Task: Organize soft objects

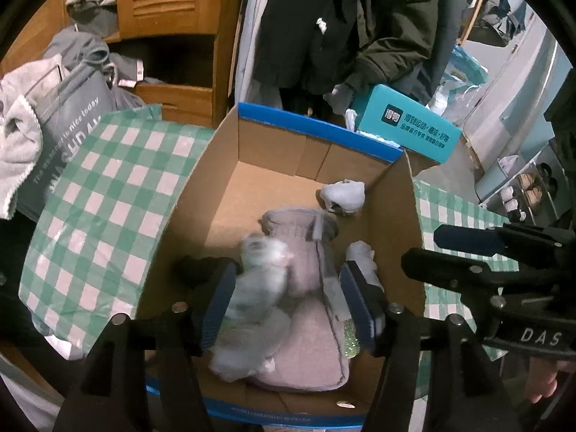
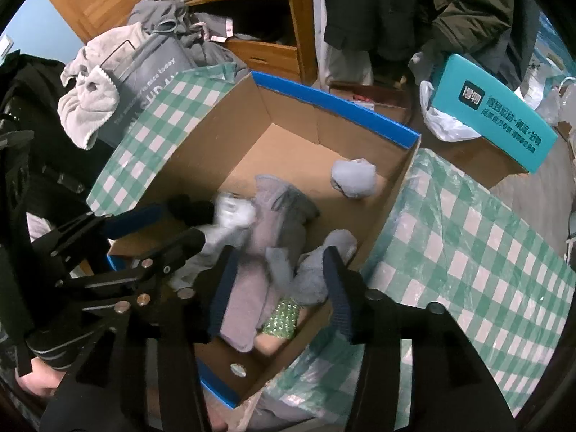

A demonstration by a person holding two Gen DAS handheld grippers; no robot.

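Note:
A cardboard box with blue rims (image 1: 223, 165) (image 2: 374, 151) stands on a green checked cloth. Inside lie a pinkish-grey garment (image 1: 309, 327) (image 2: 259, 248), a balled pale sock (image 1: 343, 194) (image 2: 354, 178) at the far right, another sock (image 1: 361, 255) (image 2: 324, 266) and a black item (image 2: 190, 208). A blurred pale blue-white soft item (image 1: 257, 288) (image 2: 230, 216) is between my left gripper's open jaws, apparently falling free. My left gripper (image 1: 288, 306) is open over the box. My right gripper (image 2: 279, 288) is open and empty over the box's near right part.
A grey tote bag with towels (image 1: 61, 118) (image 2: 144, 79) sits left of the box. A teal box (image 1: 406, 126) (image 2: 496, 108) stands behind right. Wooden drawers (image 1: 172, 97) and hanging dark coats (image 1: 342, 18) are at the back. A shoe rack (image 1: 522, 187) is far right.

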